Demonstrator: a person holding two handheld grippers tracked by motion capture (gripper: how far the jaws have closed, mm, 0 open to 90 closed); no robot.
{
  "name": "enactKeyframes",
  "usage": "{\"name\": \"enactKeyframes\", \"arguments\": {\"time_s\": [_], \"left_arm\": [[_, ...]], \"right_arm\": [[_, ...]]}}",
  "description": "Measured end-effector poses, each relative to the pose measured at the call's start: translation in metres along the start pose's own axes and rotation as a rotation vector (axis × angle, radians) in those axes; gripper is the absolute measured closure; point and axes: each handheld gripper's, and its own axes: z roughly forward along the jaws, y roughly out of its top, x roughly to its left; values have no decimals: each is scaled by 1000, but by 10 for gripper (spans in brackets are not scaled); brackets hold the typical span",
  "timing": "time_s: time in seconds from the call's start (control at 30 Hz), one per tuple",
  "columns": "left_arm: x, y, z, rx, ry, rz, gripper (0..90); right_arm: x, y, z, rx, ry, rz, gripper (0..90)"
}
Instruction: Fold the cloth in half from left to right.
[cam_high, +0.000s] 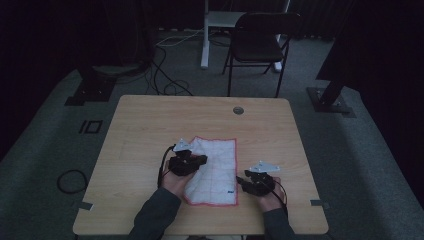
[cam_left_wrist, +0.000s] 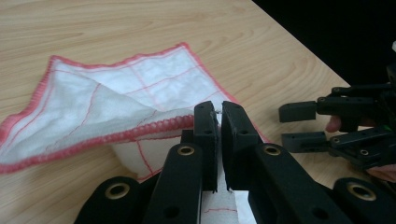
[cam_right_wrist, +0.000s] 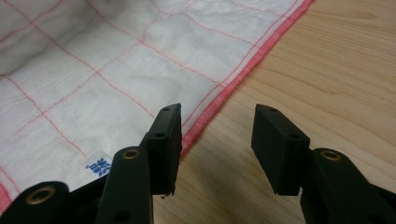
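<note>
A white cloth (cam_high: 217, 167) with thin red grid lines and a pink hem lies on the wooden table (cam_high: 145, 125). My left gripper (cam_high: 201, 160) is over the cloth's left part, shut on a fold of the hemmed edge (cam_left_wrist: 154, 127). It holds that edge up, so the cloth (cam_left_wrist: 116, 91) drapes back on itself. In the left gripper view its jaws (cam_left_wrist: 218, 111) stand almost together with fabric pinched between them. My right gripper (cam_high: 241, 181) rests open beside the cloth's right hem (cam_right_wrist: 219, 95). Its left jaw is over the cloth (cam_right_wrist: 93, 70) and the right over bare wood, with its own midpoint (cam_right_wrist: 217, 122) just off the hem. The left gripper view shows that open gripper (cam_left_wrist: 301, 127) too.
A small blue label (cam_right_wrist: 99, 166) sits at the cloth's near right corner. A round cable hole (cam_high: 238, 110) is near the table's far edge. Beyond the table stand a dark folding chair (cam_high: 260, 42) and a white post (cam_high: 205, 35). Cables and a black loop (cam_high: 72, 181) lie on the floor.
</note>
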Motion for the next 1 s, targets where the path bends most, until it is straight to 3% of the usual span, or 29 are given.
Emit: {"name": "enactKeyframes", "arguments": {"time_s": [0.4, 0.53, 0.83, 0.93, 1.0], "left_arm": [[-21, 5, 29, 40, -35, 33, 859], [-28, 4, 46, 61, -51, 37, 860], [-39, 8, 63, 77, -60, 47, 859], [-39, 8, 70, 86, -66, 42, 856], [-38, 6, 76, 94, -99, 22, 795]], "right_arm": [[-8, 0, -5, -18, -28, 37, 528], [-11, -1, -7, -30, -44, 50, 528], [-18, -2, -10, -53, -87, 92, 526], [-20, -3, -12, -62, -101, 109, 526], [-21, -3, -12, -62, -103, 114, 526]]}}
